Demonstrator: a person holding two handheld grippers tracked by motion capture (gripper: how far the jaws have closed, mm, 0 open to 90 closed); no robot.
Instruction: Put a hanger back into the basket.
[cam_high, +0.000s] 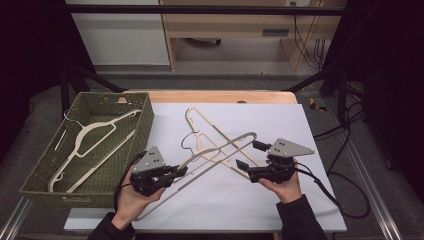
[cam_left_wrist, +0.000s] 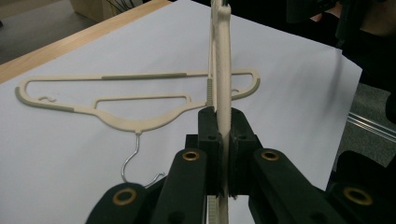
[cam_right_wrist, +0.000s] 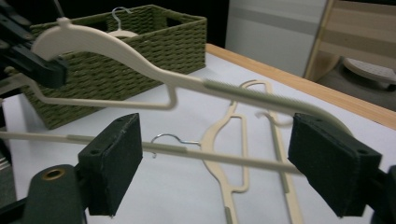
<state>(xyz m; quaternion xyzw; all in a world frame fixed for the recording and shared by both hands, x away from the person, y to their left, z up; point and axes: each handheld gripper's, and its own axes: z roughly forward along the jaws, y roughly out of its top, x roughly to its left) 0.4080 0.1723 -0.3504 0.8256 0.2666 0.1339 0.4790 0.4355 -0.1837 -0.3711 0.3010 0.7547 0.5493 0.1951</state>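
A cream plastic hanger (cam_high: 235, 139) hangs raised over the white sheet, and my left gripper (cam_high: 180, 171) is shut on it near its middle. The left gripper view shows the hanger (cam_left_wrist: 223, 70) edge-on, clamped between the jaws of my left gripper (cam_left_wrist: 223, 126). My right gripper (cam_high: 251, 155) stands open at the hanger's right end. In the right gripper view the hanger (cam_right_wrist: 116, 44) crosses between the wide pads of my right gripper (cam_right_wrist: 224, 161), and neither pad presses on it. A second cream hanger (cam_high: 190, 114) (cam_left_wrist: 140, 123) (cam_right_wrist: 233, 140) lies flat on the sheet beneath.
A green woven basket (cam_high: 145, 120) (cam_right_wrist: 140, 56) stands at the table's left with another cream hanger (cam_high: 95, 132) inside. The white sheet (cam_high: 280, 120) covers most of the wooden table. Cables trail from both grippers.
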